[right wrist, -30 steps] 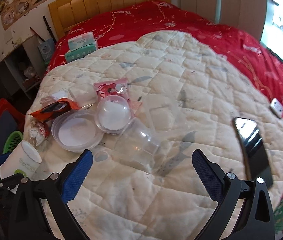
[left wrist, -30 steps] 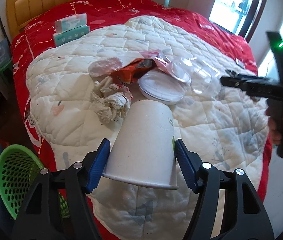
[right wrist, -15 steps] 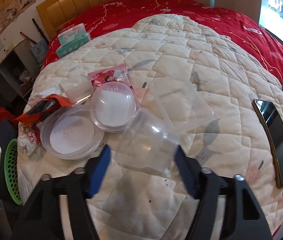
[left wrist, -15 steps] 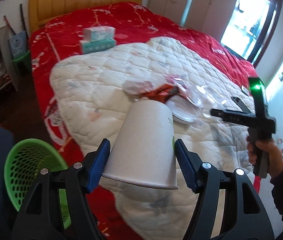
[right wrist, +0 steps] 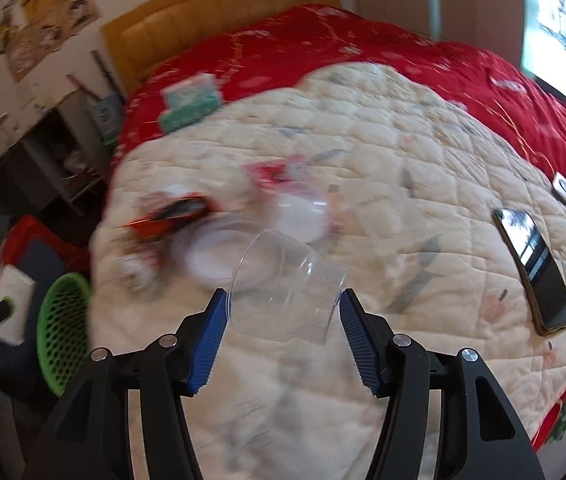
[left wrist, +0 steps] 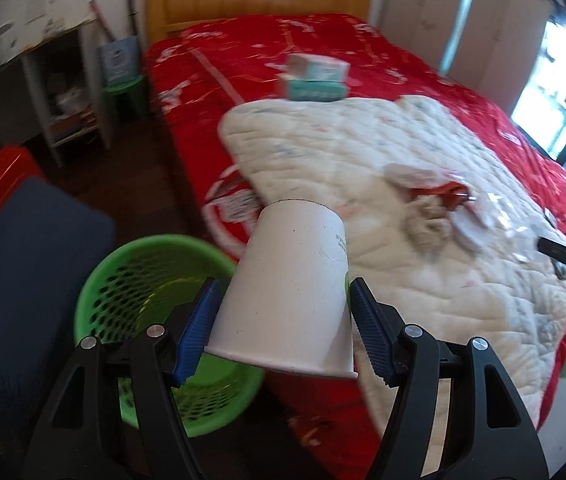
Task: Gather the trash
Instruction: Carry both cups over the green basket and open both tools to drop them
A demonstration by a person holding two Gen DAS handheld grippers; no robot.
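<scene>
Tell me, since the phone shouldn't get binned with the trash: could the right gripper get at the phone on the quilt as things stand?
Probably not yet. The right gripper is shut on the clear plastic cup, so its jaws are occupied. The phone itself lies uncovered on the quilt, with nothing between.

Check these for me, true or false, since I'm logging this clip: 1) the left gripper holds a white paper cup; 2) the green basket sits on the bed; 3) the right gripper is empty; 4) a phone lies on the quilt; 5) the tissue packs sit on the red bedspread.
1) True: the left gripper is shut on the white paper cup.
2) False: the green basket stands on the floor beside the bed.
3) False: the right gripper has a clear plastic cup between its fingers.
4) True: the phone lies flat on the white quilt.
5) True: the tissue packs rest on the red bedspread, just past the quilt's edge.
</scene>
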